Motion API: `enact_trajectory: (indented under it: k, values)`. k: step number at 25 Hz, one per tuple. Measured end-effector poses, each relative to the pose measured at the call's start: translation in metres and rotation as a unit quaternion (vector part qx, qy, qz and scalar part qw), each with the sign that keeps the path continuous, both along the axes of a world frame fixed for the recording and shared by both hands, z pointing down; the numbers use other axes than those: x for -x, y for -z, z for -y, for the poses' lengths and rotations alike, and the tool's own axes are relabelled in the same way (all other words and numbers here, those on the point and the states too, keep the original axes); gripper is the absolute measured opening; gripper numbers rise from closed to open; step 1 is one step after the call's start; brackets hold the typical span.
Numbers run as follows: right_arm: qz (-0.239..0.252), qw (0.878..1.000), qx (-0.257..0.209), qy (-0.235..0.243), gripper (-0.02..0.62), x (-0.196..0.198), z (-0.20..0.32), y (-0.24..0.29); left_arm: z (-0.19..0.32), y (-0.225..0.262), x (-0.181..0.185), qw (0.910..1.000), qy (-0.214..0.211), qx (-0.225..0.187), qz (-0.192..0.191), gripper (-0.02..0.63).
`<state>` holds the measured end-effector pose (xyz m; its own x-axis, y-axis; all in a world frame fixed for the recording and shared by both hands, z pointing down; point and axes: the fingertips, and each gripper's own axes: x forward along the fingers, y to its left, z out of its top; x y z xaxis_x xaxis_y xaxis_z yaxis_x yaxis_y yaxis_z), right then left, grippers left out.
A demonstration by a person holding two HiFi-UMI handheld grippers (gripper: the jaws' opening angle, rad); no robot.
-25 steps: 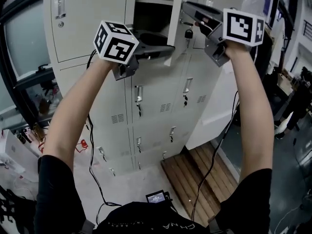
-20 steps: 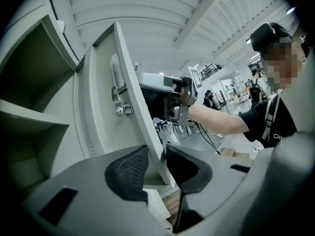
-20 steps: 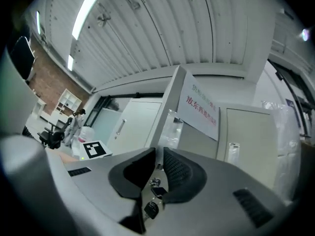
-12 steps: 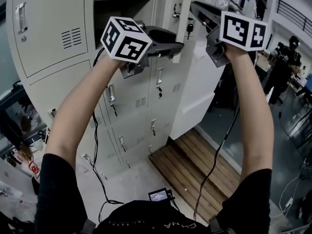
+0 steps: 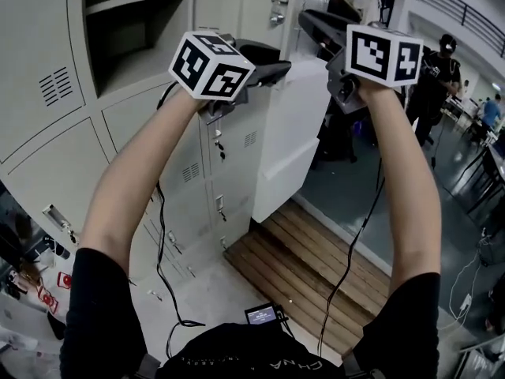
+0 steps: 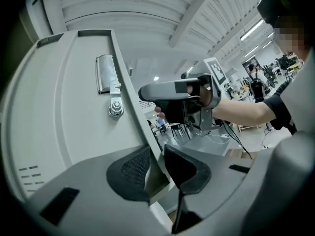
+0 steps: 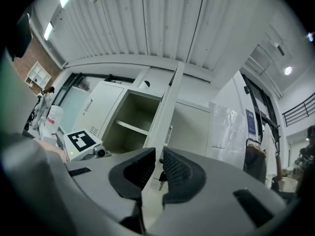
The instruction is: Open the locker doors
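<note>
While the left claw (image 6: 156, 155) is being closed around the free edge of the open locker door (image 6: 74, 112), its pads not yet pressing, the same edge is being clamped by the right claw (image 7: 159, 157); the door is being held swung out from an upper compartment (image 7: 129, 124) of the locker bank (image 5: 47, 164).

No word or number can be read with certainty. In the head view, the left cube (image 5: 211, 65) at 11 o'clock and the right cube (image 5: 383, 54) at 1 o'clock carry only black-and-white square patterns. Pale print runs along the shirt collar (image 5: 276, 364) at 6 o'clock, too faint to spell out. The small screen (image 5: 260, 315) just above it is lit but illegible. In the right gripper view, a blue sign (image 7: 249, 123) at 3 o'clock is too blurred to read.
</note>
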<state>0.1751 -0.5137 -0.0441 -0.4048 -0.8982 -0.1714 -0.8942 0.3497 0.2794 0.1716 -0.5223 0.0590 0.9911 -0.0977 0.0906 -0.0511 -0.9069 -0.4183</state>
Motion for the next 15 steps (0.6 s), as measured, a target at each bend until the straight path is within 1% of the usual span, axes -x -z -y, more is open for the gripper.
enact_trajectory:
  k: [2,5,10,15]
  values:
    - [-0.010,1.000,0.003,-0.002,0.067,-0.007,0.003,-0.005,0.008,0.000,-0.013,1.0000,0.006,-0.003,-0.002,0.103]
    - [-0.026,1.000,0.008,0.005,0.067,-0.006,0.010,-0.011,0.019,0.000,-0.027,0.9998,0.019,-0.008,0.000,0.103]
    - [-0.070,0.997,0.031,0.006,0.044,-0.005,0.025,-0.030,0.031,0.000,-0.041,0.9994,0.035,-0.007,-0.002,0.103]
    - [-0.090,0.995,0.047,-0.002,0.039,-0.011,0.040,-0.046,0.038,0.000,-0.048,0.9989,0.046,-0.012,0.001,0.103]
